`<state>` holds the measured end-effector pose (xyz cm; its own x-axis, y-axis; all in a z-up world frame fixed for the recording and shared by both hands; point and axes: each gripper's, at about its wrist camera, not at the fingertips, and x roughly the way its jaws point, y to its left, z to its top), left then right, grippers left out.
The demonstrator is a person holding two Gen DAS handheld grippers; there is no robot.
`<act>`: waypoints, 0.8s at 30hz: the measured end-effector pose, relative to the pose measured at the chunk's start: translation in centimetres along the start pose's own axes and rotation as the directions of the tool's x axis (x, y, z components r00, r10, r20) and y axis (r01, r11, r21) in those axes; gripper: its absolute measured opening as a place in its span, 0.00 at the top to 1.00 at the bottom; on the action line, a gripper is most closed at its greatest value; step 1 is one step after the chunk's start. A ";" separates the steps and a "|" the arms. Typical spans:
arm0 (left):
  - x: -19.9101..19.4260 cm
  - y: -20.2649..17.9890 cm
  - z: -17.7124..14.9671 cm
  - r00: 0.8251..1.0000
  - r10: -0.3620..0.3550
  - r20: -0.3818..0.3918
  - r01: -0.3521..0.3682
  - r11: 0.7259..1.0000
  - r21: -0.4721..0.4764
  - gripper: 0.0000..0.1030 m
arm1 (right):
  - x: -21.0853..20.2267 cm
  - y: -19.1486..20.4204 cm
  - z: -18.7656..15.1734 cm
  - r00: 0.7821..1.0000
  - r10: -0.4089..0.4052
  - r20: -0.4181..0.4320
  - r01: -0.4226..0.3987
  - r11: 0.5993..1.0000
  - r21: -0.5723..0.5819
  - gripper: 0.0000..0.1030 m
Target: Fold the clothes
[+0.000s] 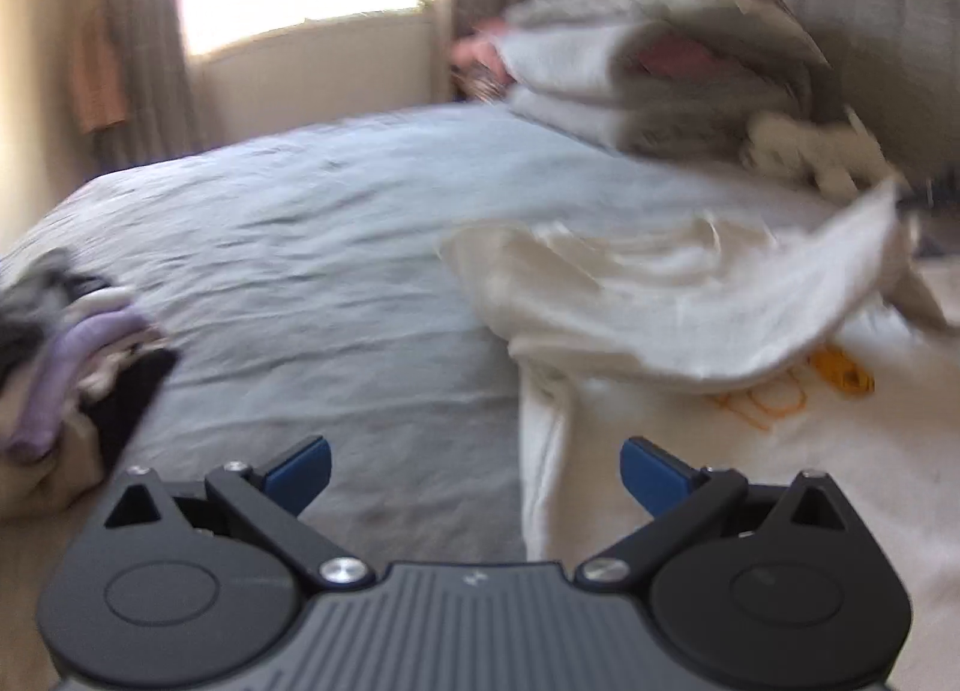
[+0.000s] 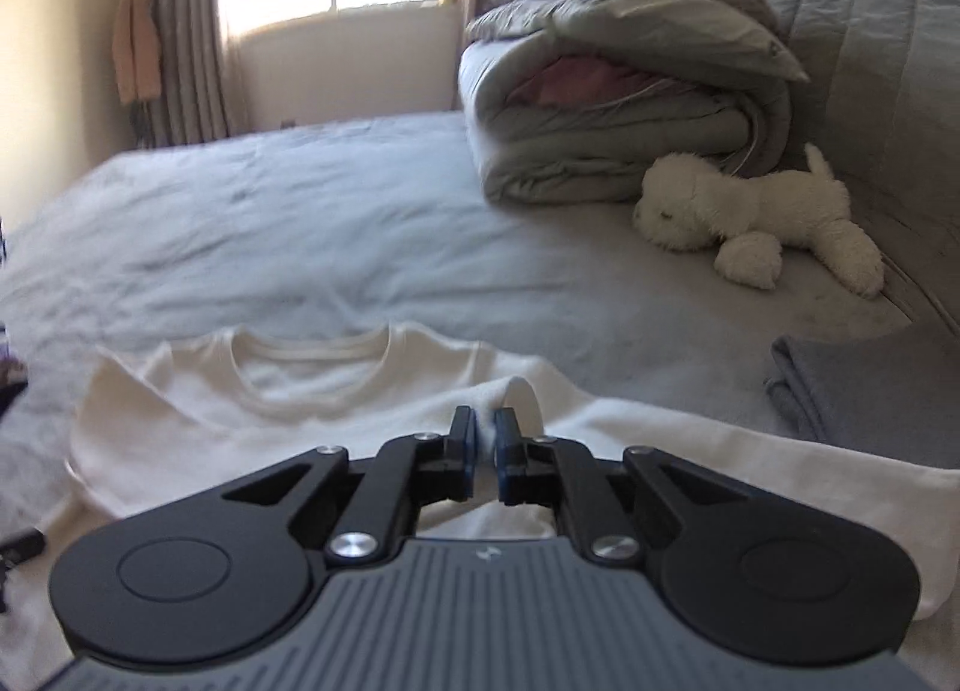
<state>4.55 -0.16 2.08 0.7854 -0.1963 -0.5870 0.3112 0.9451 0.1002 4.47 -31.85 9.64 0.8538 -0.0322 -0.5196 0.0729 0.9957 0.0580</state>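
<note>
Cream cotton is what I have between the pads of my right claw (image 2: 486, 439): it is clenched on a raised pinch of the white sweatshirt (image 2: 312, 385), just to the right of the neckline as I look along the fingers. The sweatshirt lies on the bed (image 2: 300, 211), toward the near edge where I stand, collar pointing away toward the window side and the body running back under my claw and out of sight. So its long axis runs roughly along my line of reach, not across it.

My left claw (image 1: 474, 469) is released, its blue pads spread wide with nothing between them, hanging above the bare sheet. From it the sweatshirt lies to the right: a lifted flap of cream cloth (image 1: 660, 295) hangs over the printed front with its orange lettering (image 1: 780, 391), and one loose edge (image 1: 540, 451) runs down close beside the right pad. This view is blurred, so I cannot tell whether that edge is a sleeve or the side seam.

I judge that the fold turns on this: the right claw already has the cloth, the left is free and to its left, so any carry-over would run sideways across the long axis. A mixed heap of clothes (image 1: 72, 367) sits at the left edge of the bed, well apart.
</note>
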 end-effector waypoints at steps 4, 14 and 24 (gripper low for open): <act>1.5 -0.4 0.9 0.999 0.028 0.024 -0.028 1.000 -0.008 0.00 | -2.2 -0.5 2.7 0.989 0.045 0.143 -0.058 0.995 0.086 0.93; 5.3 -0.3 2.7 0.996 0.085 0.024 -0.086 0.995 0.047 0.00 | -1.2 -2.3 4.7 0.990 0.038 0.138 -0.055 0.991 0.125 0.93; 5.4 4.3 2.9 0.994 0.110 -0.010 -0.111 0.983 -0.144 0.00 | -1.8 -2.0 4.2 0.988 0.088 0.129 -0.105 0.986 0.132 0.93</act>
<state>11.72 2.06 1.64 0.8095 -0.0882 -0.5805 0.1422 0.9887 0.0481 4.91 -34.15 14.05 0.9163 0.0443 -0.3981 0.0502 0.9734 0.2238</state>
